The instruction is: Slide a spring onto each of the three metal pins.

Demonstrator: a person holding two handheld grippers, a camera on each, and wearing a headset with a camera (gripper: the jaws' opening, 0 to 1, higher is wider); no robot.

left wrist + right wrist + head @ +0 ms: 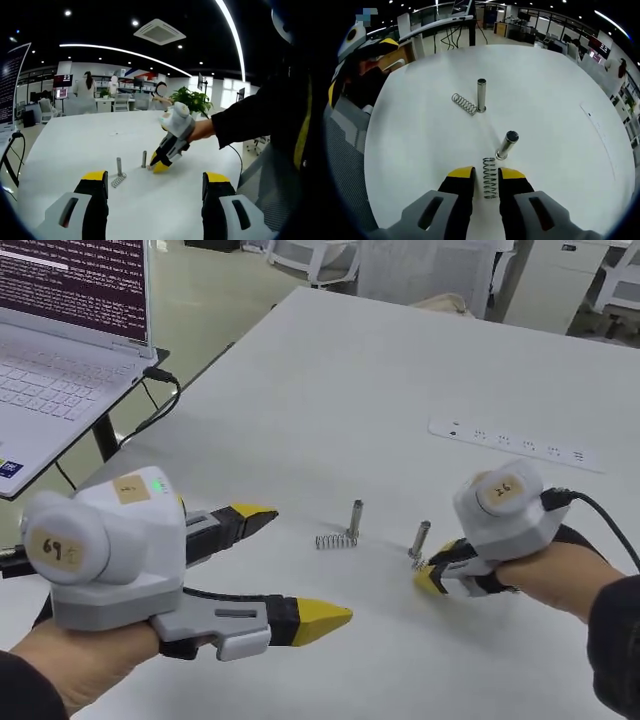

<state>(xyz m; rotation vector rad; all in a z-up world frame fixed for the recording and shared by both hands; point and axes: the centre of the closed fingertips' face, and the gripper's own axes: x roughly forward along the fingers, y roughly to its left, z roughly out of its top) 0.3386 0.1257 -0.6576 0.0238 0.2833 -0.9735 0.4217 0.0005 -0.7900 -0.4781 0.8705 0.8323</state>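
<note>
Two metal pins stand upright on the white table [400,360]. The left pin [354,518] [481,95] [119,165] has a spring [336,540] [464,104] [118,180] lying against its base. By the right pin [420,538] [508,144] [144,159], a second spring [490,184] lies on the table between the jaws of my right gripper [432,578] [486,176] [161,164]. Those jaws stand narrowly apart, with slim gaps on both sides of the spring. My left gripper [290,565] [155,182] hovers wide open and holds nothing, left of the pins.
An open laptop [60,350] stands on a stand beyond the table's left edge, its cable [160,400] hanging down. A white power strip [515,443] lies at the back right. Office desks, chairs and people are far behind.
</note>
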